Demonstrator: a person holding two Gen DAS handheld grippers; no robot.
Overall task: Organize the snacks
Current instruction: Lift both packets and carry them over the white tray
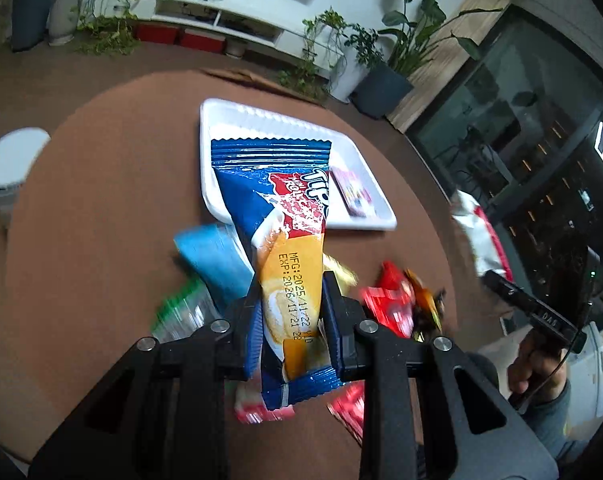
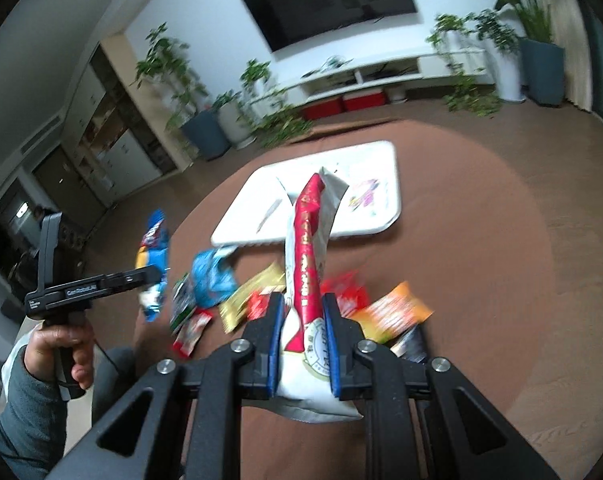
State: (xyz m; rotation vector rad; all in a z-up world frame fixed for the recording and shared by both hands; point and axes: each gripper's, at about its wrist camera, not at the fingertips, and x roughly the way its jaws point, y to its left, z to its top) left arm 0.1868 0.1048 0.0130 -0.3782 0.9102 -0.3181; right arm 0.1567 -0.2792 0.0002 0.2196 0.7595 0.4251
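White tray (image 1: 221, 200) lies straight ahead on the far side of both our tongs, the left gripper (image 1: 287, 304) clamping the blue cake packet (image 1: 277, 216) lengthwise toward it, the right gripper (image 2: 301, 320) pinching the red-and-white packet (image 2: 307, 248) likewise.

My left gripper (image 1: 289, 288): black, blue pads, on a blue, red and orange-yellow cake packet (image 1: 277, 216) | my right gripper (image 2: 301, 312): black, blue pads, on a white packet with a red band (image 2: 307, 248) | tray (image 1: 221, 120): white | round table (image 1: 101, 208): brown | loose wrappers (image 2: 229, 292): blue, green, yellow, red, orange.
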